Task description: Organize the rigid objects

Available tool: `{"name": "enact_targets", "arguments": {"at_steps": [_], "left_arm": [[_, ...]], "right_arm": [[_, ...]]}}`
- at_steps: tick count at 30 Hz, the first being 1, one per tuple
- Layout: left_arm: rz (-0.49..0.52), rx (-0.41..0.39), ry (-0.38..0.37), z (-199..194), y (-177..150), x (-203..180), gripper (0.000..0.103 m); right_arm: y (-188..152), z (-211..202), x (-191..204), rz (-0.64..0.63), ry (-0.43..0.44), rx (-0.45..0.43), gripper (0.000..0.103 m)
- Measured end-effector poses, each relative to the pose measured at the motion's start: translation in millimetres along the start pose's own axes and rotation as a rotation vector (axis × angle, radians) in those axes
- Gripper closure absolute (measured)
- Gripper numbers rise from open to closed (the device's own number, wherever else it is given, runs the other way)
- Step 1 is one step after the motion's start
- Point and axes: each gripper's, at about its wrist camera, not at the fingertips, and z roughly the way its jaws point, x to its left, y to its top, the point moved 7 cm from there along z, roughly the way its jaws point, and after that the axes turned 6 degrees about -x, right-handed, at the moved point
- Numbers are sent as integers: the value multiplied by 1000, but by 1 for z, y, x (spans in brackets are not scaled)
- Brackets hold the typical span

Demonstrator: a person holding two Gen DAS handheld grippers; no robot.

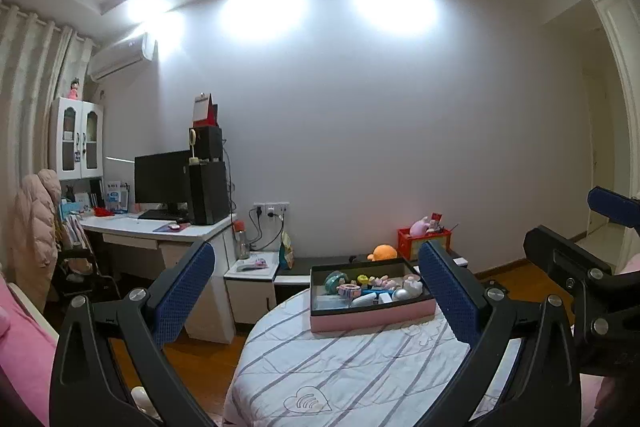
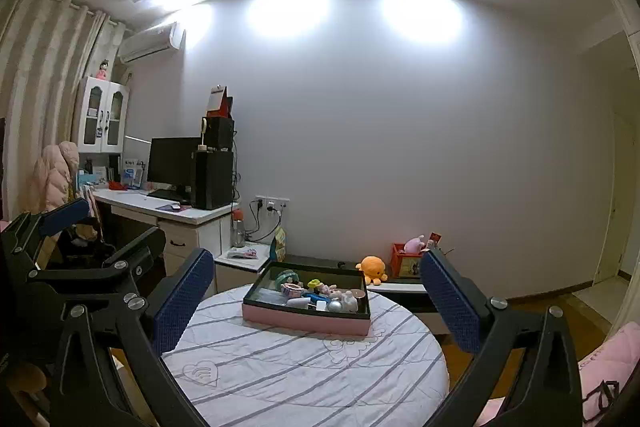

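A pink box with a dark rim (image 1: 372, 319) (image 2: 304, 321) sits at the far side of a round table with a white striped cloth (image 1: 340, 375) (image 2: 304, 367). Several small rigid items lie inside it, among them a teal ring (image 1: 334, 281), a white oblong piece (image 1: 366, 299) and a silver ball (image 2: 334, 305). My left gripper (image 1: 316, 291) is open and empty, held above the near side of the table. My right gripper (image 2: 316, 295) is open and empty, also short of the box.
A white desk (image 1: 160, 227) with a monitor and black speakers stands at the left. A low bench by the wall holds an orange plush (image 2: 372, 269) and a red crate (image 1: 424, 241). A pink chair cushion (image 2: 612, 359) is at the right.
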Motion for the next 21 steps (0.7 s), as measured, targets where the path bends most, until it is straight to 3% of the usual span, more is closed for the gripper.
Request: {"name": "enact_targets", "arguments": {"at_steps": [21], "left_arm": [[26, -78, 17, -58, 31, -5, 0]], "right_arm": [[30, -63, 5, -17, -19, -84, 0]]}}
